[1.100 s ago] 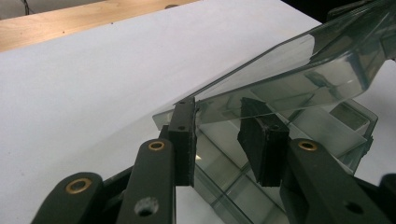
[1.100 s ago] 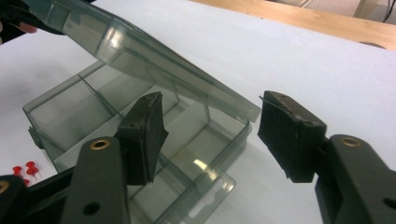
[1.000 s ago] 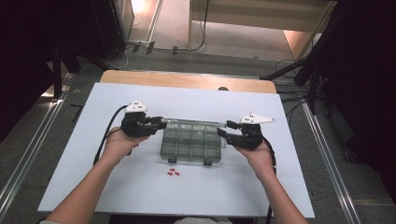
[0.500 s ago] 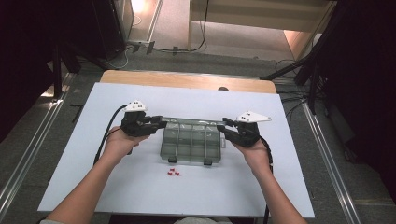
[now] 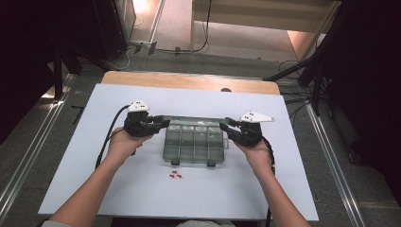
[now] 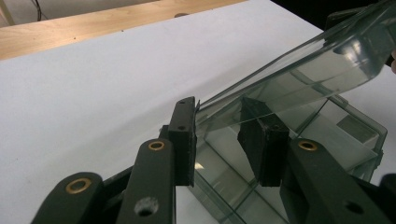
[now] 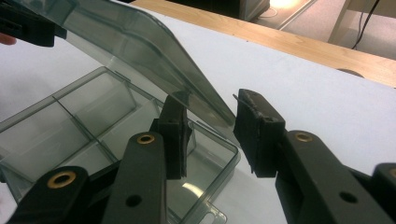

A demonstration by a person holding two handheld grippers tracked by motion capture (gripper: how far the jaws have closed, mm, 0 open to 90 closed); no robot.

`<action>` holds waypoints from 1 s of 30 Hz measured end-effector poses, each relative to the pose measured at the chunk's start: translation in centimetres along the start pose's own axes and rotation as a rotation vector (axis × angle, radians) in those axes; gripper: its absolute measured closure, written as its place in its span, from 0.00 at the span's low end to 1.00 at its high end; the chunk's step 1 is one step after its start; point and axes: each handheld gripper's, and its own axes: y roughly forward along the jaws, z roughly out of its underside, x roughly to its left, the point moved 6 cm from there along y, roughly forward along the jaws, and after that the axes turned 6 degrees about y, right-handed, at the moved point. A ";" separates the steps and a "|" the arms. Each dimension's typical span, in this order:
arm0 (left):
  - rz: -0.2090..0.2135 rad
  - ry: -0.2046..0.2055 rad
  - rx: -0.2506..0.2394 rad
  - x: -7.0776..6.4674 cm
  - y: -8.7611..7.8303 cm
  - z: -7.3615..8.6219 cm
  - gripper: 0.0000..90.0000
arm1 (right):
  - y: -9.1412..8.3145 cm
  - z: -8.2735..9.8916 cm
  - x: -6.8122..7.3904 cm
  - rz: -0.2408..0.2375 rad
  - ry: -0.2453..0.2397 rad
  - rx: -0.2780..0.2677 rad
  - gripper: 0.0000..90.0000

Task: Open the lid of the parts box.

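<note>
A smoky clear compartment box (image 5: 194,144) lies mid-table with its lid (image 5: 194,119) raised at a slant. My left gripper (image 5: 163,124) is at the lid's left end. In the left gripper view the lid (image 6: 303,70) runs between the pads and the gripper (image 6: 224,135) is shut on it, above the box (image 6: 345,126). My right gripper (image 5: 224,126) is at the lid's right end. Its jaws have just been closing, and the gripper (image 7: 210,126) now pinches the lid's (image 7: 130,42) corner over the box (image 7: 84,112).
A few small red pieces (image 5: 176,175) lie on the white table sheet (image 5: 94,189) just in front of the box. A bare wooden strip (image 5: 189,81) runs along the far edge. Cables trail from both grippers towards the person.
The right gripper's jaws have narrowed onto the lid's right end. The left hand and the box have not moved.
</note>
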 end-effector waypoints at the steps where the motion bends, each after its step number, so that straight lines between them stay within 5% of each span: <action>1: 0.000 -0.002 -0.004 0.0 0.1 0.0 0.73 | 0.0 0.0 0.0 -0.001 0.003 0.000 0.73; 30: -0.073 -0.041 -0.044 1.2 2.2 0.4 0.73 | 2.2 -0.1 -0.9 0.014 0.053 -0.062 0.68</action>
